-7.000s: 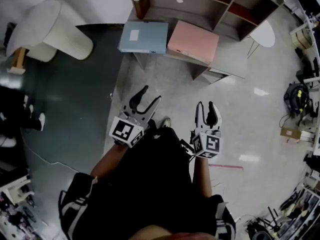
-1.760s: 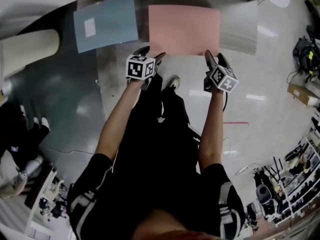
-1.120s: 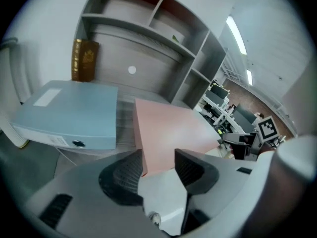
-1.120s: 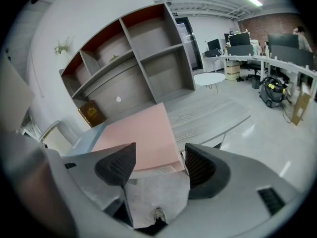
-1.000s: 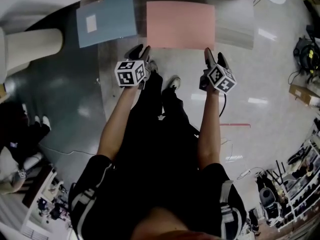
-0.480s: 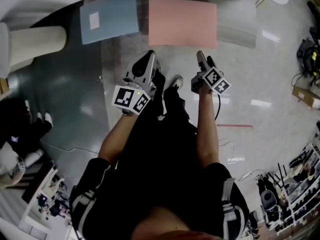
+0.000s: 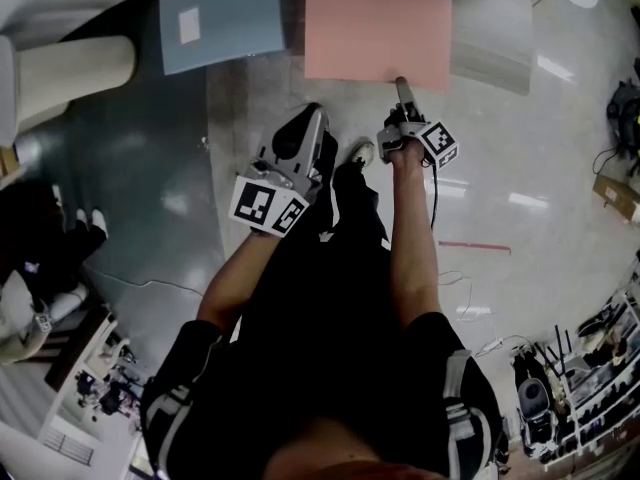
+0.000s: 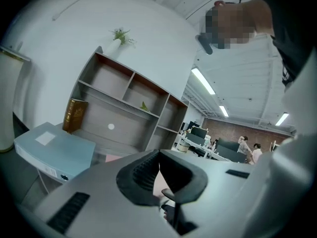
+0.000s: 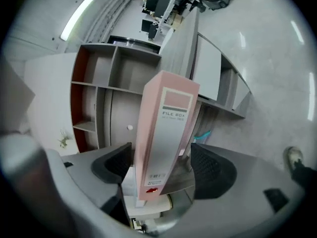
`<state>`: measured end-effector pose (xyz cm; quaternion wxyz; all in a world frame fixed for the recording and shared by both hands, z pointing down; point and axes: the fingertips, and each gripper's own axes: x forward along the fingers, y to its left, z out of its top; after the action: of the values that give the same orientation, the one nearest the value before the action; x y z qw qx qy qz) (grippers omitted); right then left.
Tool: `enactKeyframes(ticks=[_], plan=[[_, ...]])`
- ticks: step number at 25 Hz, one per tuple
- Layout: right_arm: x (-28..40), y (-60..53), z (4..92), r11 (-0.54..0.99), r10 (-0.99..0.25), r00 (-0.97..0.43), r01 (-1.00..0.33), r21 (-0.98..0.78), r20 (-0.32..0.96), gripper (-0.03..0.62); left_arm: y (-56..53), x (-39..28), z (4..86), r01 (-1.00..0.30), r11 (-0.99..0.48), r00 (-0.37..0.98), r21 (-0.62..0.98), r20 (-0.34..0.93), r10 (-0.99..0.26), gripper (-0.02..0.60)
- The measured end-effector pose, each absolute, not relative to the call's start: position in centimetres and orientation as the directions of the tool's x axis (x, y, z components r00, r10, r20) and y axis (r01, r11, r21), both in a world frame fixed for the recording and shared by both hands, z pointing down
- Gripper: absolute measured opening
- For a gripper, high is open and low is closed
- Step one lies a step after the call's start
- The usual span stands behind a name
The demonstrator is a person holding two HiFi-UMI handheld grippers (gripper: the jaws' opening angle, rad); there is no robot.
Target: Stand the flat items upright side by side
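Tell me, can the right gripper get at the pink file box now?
Probably yes: the right gripper has just been opening its jaws, the pink file box already sits between them, and nothing blocks it.

the left gripper (image 7: 312,118) has drawn back toward 6 o'clock from the pink file box (image 7: 378,30) and lifted, its jaws now closed with nothing between them. the right gripper (image 7: 401,86) has rolled onto its side and pushed toward 12 o'clock; its jaws have just been opening and now straddle the box's near spine without gripping it
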<state>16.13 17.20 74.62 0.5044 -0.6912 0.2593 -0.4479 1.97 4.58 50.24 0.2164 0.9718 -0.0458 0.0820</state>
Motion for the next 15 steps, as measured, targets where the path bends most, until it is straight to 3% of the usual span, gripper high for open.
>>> enactKeyframes(ticks=[15], plan=[[17.9,13.1,76.0,-0.298,-0.836,0.455,0.094,-0.950,0.307,0.360,3.6,1.3,52.7,-0.119,-0.883,0.976,0.455,0.216,-0.020,0.023]])
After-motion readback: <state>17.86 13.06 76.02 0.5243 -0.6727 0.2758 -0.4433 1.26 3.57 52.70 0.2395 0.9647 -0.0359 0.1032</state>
